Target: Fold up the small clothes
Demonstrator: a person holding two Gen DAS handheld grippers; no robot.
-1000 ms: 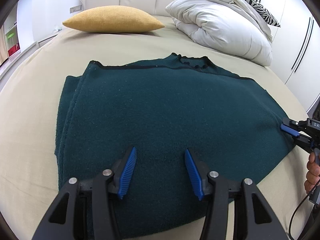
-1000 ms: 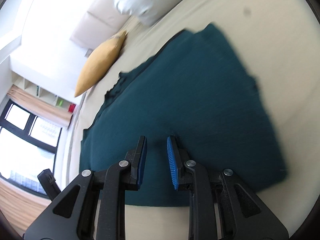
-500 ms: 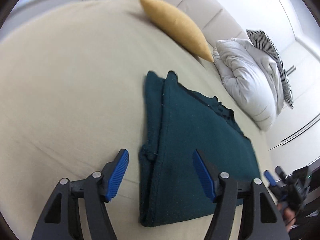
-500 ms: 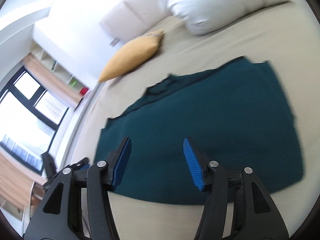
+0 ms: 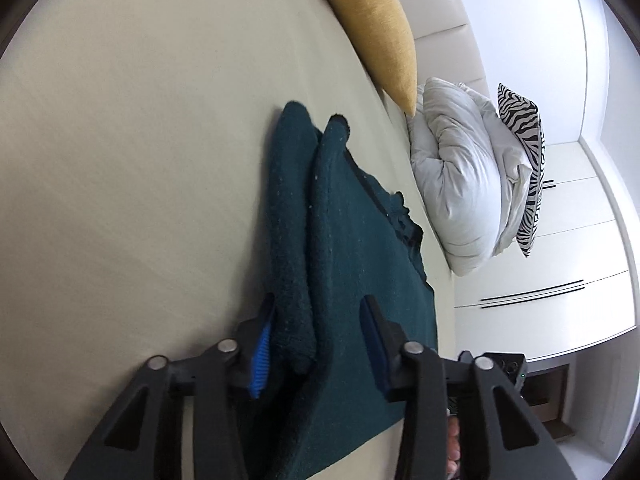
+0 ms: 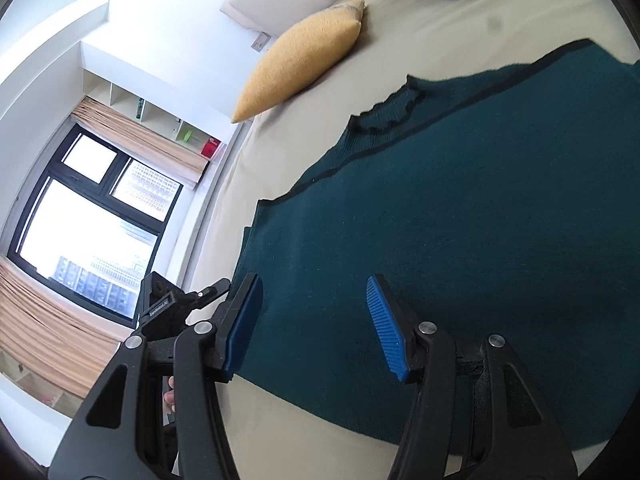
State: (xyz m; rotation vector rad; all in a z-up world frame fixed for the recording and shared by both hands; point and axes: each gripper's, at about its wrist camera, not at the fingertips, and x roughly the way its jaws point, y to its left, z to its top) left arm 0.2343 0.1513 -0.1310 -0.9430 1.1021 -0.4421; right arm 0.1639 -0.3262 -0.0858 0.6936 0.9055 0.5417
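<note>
A dark teal knitted garment [image 5: 352, 264] lies flat on the beige bed [image 5: 140, 160], with a folded layer along its left side. My left gripper [image 5: 316, 344] is open and turned sideways, its jaws on either side of the garment's folded near-left edge. In the right wrist view the garment [image 6: 460, 208] spreads across the bed, collar toward the pillows. My right gripper [image 6: 316, 324] is open just above the garment's near edge, holding nothing. The left gripper's body [image 6: 168, 308] shows at the garment's left corner.
A yellow cushion [image 5: 376, 28] and a white duvet [image 5: 460, 184] with a zebra-print pillow [image 5: 524, 160] lie at the head of the bed. White wardrobes [image 5: 580, 220] stand to the right. A window [image 6: 88, 216] is at the left.
My left gripper has rolled sideways and moved down to the garment's left folded edge, its jaws narrower. My right gripper has opened from nearly shut and stays at the near edge.
</note>
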